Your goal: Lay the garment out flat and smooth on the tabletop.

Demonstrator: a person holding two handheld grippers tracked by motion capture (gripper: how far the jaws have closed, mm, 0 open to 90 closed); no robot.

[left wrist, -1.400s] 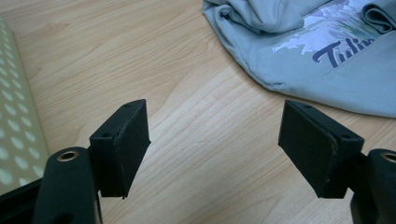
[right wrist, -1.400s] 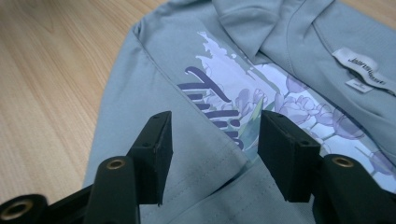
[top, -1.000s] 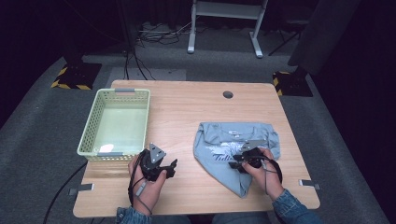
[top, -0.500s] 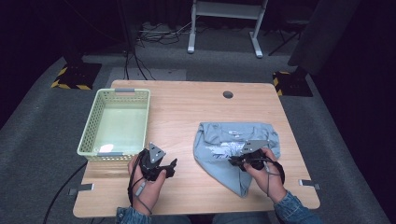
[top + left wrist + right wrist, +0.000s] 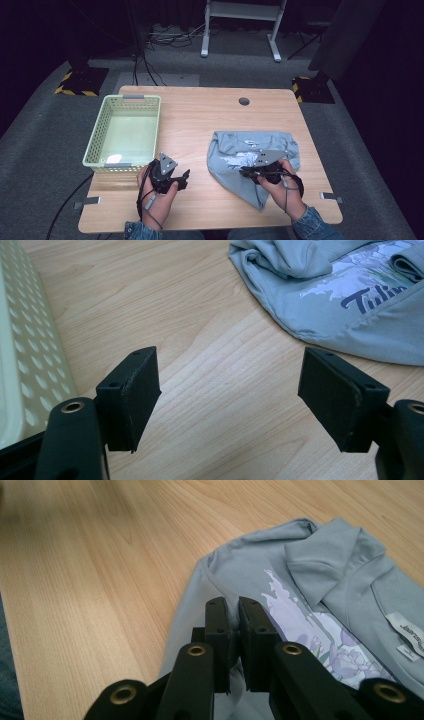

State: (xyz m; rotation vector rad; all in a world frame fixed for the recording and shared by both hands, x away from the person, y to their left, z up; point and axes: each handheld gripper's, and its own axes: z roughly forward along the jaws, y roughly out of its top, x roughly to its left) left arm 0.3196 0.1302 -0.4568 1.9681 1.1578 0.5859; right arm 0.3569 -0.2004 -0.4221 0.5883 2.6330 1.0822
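Counter (image 5: 200,115) first, pale wood, with a green basket (image 5: 100,131) at its left end and the crumpled grey T-shirt (image 5: 235,145) lying toward the right, well apart from the basket. My guess is that the shirt is being picked up to go in that basket, or to be folded.

The right tongs (image 5: 234,611) are clamped on a fold of the T-shirt near its lower edge, a sliver of fabric showing between the pads. The left tongs (image 5: 227,390) stand wide open with nothing between them, hovering over bare wood between basket and shirt.

To do this well I would lift slowly and straight, so that the thin pinch of cloth does not slide out (it looks like a small bite), and bring the open left tongs across to take a second edge before the whole weight hangs from one point.

Against a second ago: the right tongs have just closed on the fabric, and the right hand sits a touch higher. The left hand has not budged, and the shirt's outline is much the same.
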